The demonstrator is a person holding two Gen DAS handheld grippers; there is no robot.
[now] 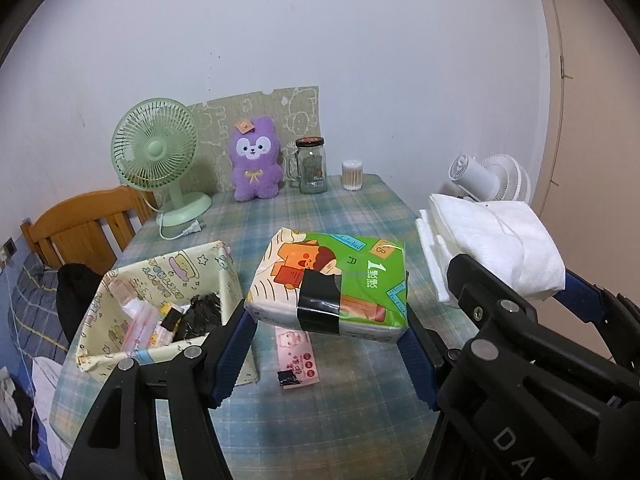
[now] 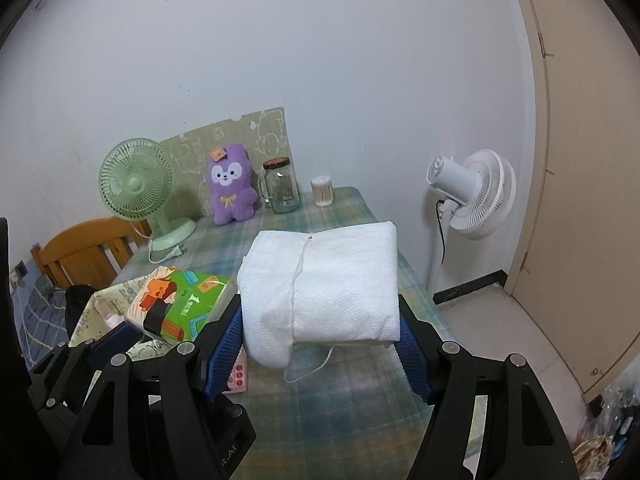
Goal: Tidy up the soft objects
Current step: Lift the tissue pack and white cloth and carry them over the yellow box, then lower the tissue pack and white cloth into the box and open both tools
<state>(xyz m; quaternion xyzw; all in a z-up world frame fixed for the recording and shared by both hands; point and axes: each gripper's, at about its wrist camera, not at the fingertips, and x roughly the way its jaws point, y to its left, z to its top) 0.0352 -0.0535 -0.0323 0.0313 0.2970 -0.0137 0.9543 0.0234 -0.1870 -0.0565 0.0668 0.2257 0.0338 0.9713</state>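
My left gripper (image 1: 326, 316) is shut on a green tissue pack (image 1: 332, 280) patched with black tape, held in the air above the plaid tablecloth (image 1: 360, 412). My right gripper (image 2: 320, 320) is shut on a folded white towel bundle (image 2: 324, 280) tied with string, also lifted off the table. Seen from the left wrist, the towel bundle (image 1: 496, 248) hangs to the right of the pack. The right wrist view shows the tissue pack (image 2: 176, 304) at lower left. A purple plush toy (image 1: 254, 162) sits upright at the back of the table.
A patterned fabric basket (image 1: 120, 316) with packets inside stands left of the pack. A pink packet (image 1: 298, 356) lies on the cloth below it. At the back stand a green desk fan (image 1: 156, 156), a glass jar (image 1: 311, 166) and a cotton-swab tub (image 1: 352, 175). A white floor fan (image 2: 472, 196) stands right.
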